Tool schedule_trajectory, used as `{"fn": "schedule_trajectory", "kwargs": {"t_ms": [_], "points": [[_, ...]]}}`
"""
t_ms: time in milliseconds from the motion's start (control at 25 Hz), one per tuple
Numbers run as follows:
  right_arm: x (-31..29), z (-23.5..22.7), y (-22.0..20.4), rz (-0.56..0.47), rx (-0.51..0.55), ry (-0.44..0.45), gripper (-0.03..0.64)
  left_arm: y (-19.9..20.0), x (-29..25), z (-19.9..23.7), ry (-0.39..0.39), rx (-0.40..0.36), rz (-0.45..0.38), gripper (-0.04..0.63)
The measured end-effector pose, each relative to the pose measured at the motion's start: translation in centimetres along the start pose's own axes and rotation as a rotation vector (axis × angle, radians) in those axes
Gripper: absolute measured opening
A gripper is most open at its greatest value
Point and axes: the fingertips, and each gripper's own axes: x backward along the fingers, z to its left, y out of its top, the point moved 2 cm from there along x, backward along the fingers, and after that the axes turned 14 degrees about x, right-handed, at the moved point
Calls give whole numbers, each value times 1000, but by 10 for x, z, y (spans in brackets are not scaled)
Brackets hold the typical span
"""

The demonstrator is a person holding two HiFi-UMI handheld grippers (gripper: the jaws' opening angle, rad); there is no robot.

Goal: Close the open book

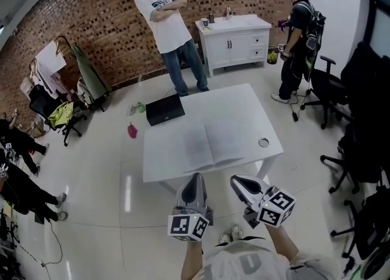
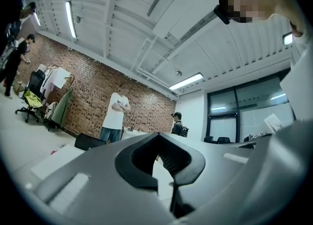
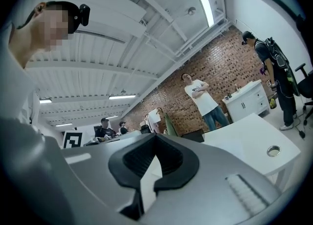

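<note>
The open book lies flat with its pale pages up on the near half of the white table. My left gripper and right gripper hang side by side just short of the table's near edge, both pointing at the book and not touching it. Each one's jaws are together with nothing between them. In the left gripper view the left gripper looks over the tabletop toward the brick wall. In the right gripper view the right gripper shows the table stretching off to the right.
A black flat case sits at the table's far left corner and a small round thing near its right edge. One person stands beyond the table, another by a white cabinet. Office chairs crowd the right.
</note>
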Motion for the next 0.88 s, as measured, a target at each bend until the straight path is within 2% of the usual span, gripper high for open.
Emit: {"fn": "schedule_trajectory", "kwargs": {"t_ms": [400,680,880], "points": [[-13,-25,-7,-29,-38,12,5,-7,-18,9,24,-29,15,11],[-36,-32,1,-62,-79,-32,5,-1,-30,28,17,-55,27,11],[-51,-39,-8,-76,-102,-67,3,1,-32,45,30,-36,37,11]]}}
